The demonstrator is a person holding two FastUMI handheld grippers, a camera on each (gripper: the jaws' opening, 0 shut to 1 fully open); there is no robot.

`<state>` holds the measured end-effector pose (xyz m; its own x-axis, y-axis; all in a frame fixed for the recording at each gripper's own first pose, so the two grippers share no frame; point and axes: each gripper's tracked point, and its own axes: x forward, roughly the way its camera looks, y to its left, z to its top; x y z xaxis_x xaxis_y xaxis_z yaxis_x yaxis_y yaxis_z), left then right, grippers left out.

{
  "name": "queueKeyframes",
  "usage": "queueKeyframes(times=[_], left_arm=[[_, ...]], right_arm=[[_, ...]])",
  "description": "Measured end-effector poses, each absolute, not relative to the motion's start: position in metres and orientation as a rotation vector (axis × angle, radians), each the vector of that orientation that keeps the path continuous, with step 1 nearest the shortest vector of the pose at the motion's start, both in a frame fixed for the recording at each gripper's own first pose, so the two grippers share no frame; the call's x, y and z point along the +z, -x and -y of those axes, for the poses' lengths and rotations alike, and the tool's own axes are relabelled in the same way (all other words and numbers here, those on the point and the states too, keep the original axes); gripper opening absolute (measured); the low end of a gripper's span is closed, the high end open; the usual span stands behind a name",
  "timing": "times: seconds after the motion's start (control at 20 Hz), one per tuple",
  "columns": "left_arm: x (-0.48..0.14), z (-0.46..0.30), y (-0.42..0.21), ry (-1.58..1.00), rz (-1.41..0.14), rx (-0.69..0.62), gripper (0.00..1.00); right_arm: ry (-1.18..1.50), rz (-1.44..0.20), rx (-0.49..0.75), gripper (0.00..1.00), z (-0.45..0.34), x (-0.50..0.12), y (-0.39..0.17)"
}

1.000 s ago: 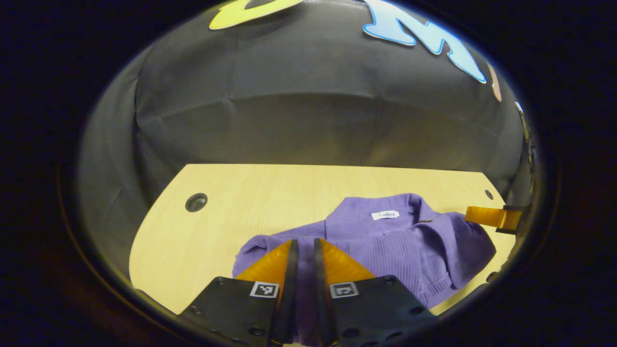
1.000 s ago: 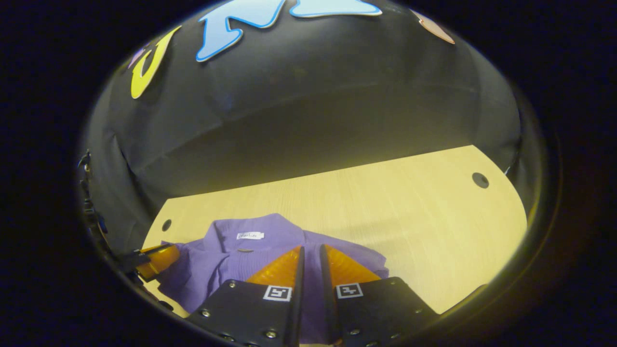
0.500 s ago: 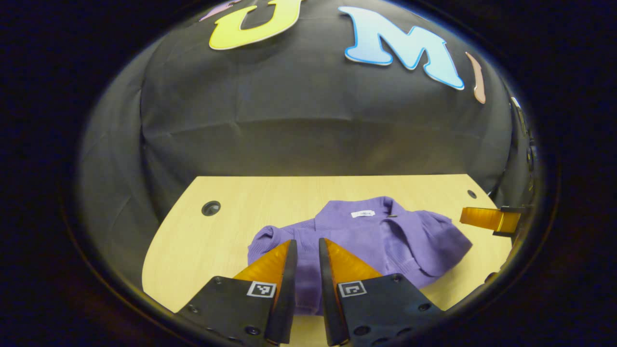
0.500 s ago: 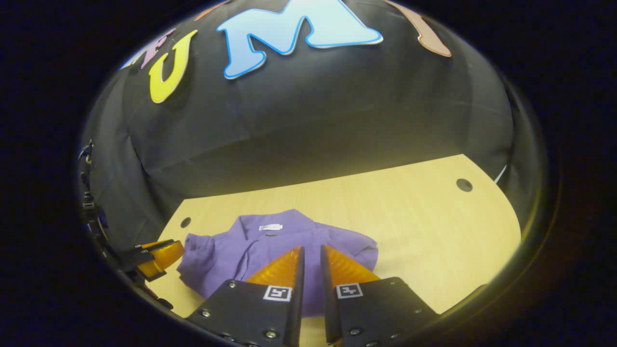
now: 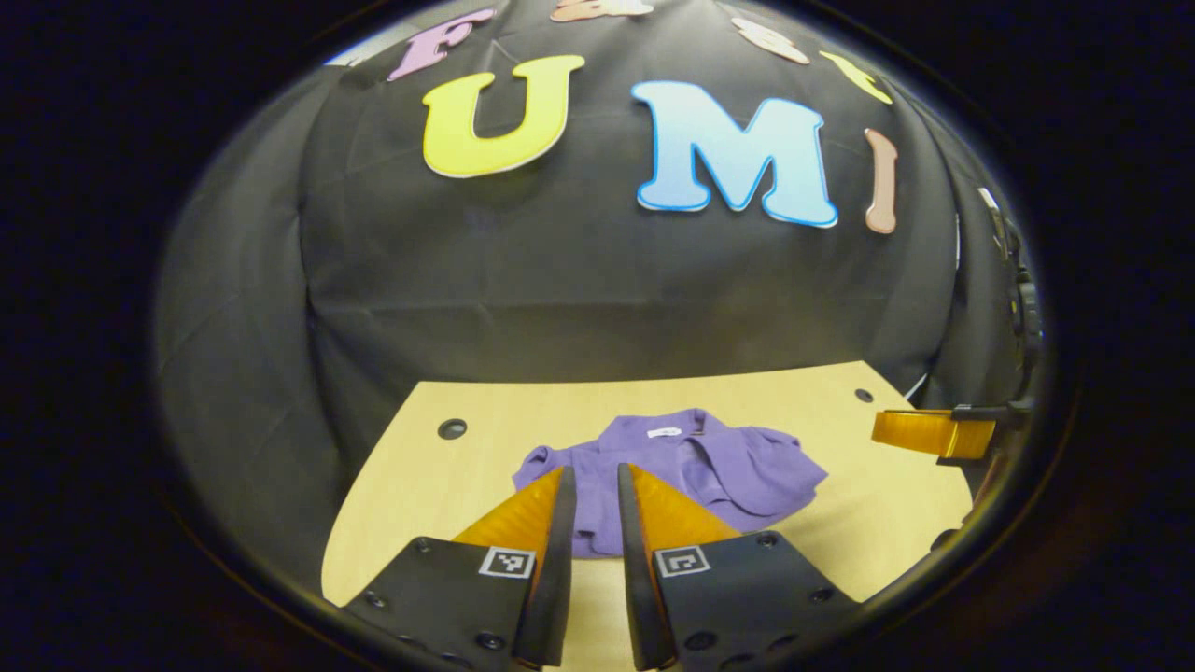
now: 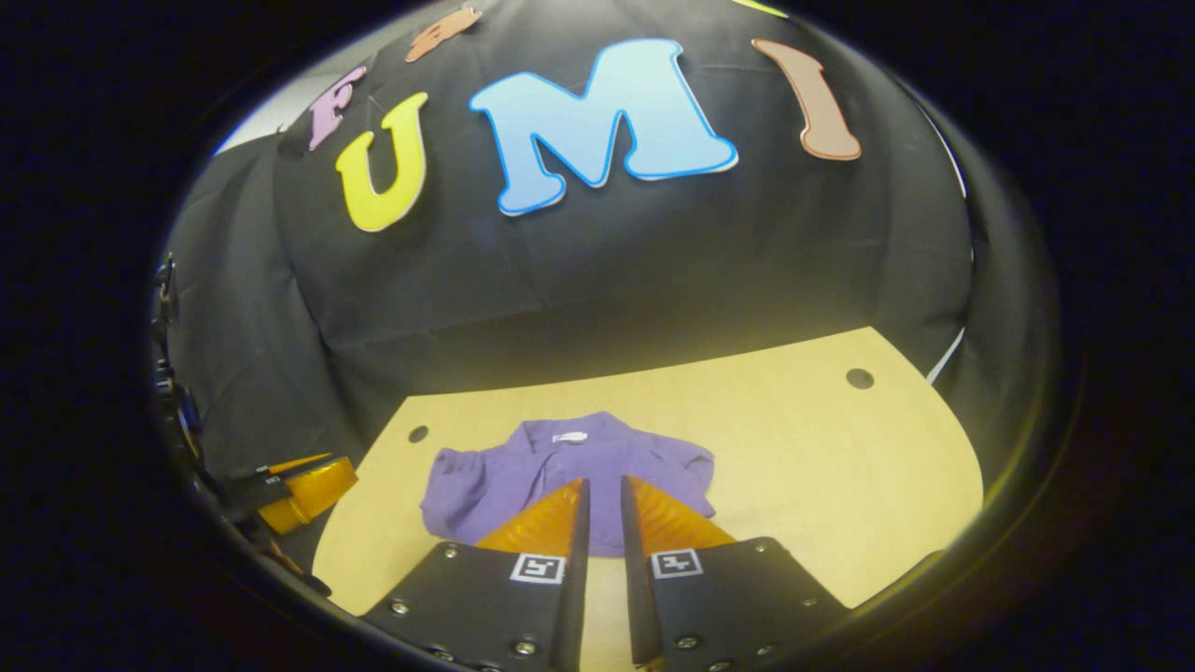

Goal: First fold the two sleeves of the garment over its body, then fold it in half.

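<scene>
A purple ribbed garment (image 5: 719, 462) lies bunched and folded on the light wooden table (image 5: 411, 495), collar and white tag facing the far wall. My left gripper (image 5: 593, 469) hovers raised and back from its near edge, jaws nearly together with nothing between them. The right gripper's fingers (image 5: 924, 433) hang at the right of this view, off the cloth. In the right gripper view the garment (image 6: 560, 462) sits ahead of my right gripper (image 6: 602, 481), which is likewise shut and empty. The left gripper's fingers (image 6: 308, 487) show at the far left, clear of the garment.
The table (image 6: 822, 457) has rounded far corners and small round holes (image 5: 452, 428) (image 6: 859, 378) near them. Black cloth walls close in behind and at both sides. Bare tabletop stretches to the garment's right in the right gripper view.
Both grippers have pulled back and up from the garment, which now looks smaller and farther away. The cloth lies free on the table, with neither gripper touching it.
</scene>
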<state>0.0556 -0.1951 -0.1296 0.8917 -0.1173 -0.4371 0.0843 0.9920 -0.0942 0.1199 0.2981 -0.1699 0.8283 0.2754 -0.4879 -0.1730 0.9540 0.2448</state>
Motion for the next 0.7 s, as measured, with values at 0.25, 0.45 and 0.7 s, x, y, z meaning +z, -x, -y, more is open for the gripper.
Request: queueKeyframes(times=[0.25, 0.45, 0.7], left_arm=[[-0.104, 0.214, -0.004, 0.131, -0.419, -0.108, 0.31], [-0.102, 0.216, 0.014, 0.174, -0.412, -0.105, 0.31], [-0.106, 0.209, 0.014, 0.186, -0.424, -0.105, 0.31]], right_arm=[[-0.172, -0.482, 0.251, 0.19, -0.288, -0.133, -0.078], [-0.159, -0.456, 0.254, 0.19, -0.285, -0.122, -0.061], [-0.17, -0.437, 0.239, 0.19, -0.284, -0.115, -0.057]])
